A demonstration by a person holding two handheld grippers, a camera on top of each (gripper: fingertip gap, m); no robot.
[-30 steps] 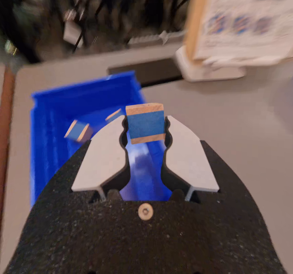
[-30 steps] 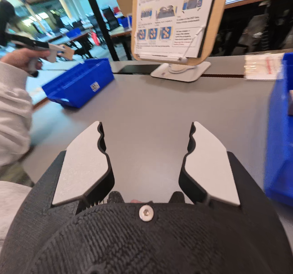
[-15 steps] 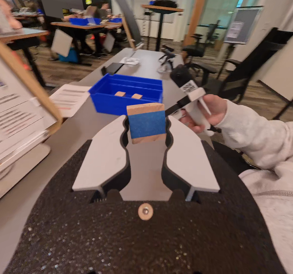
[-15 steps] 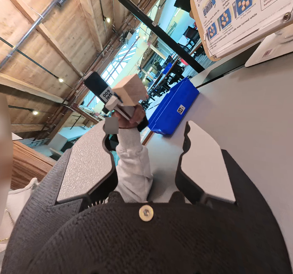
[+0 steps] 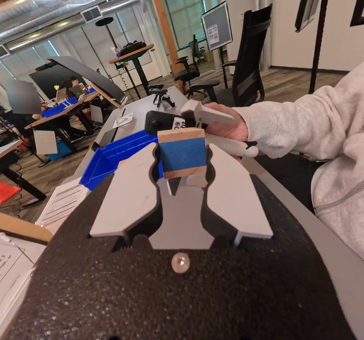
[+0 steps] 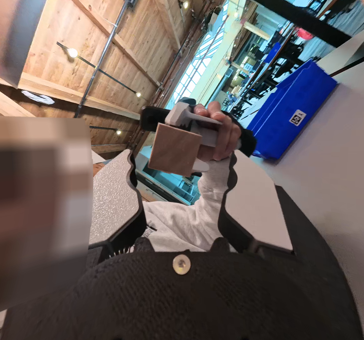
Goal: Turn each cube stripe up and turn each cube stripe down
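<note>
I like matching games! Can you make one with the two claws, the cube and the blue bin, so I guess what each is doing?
Things:
1. left claw
2. right claw
3. cube
4. blue bin

States:
A. sits on the grey table
B. open, holding nothing
C. shut on the cube
D. shows a blue stripe, held in the air

Pairs: 1-C, 2-B, 3-D, 4-A

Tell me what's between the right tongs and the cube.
Nothing: the right wrist view shows open air between the right tongs and the cube, held by the left tongs.
</note>
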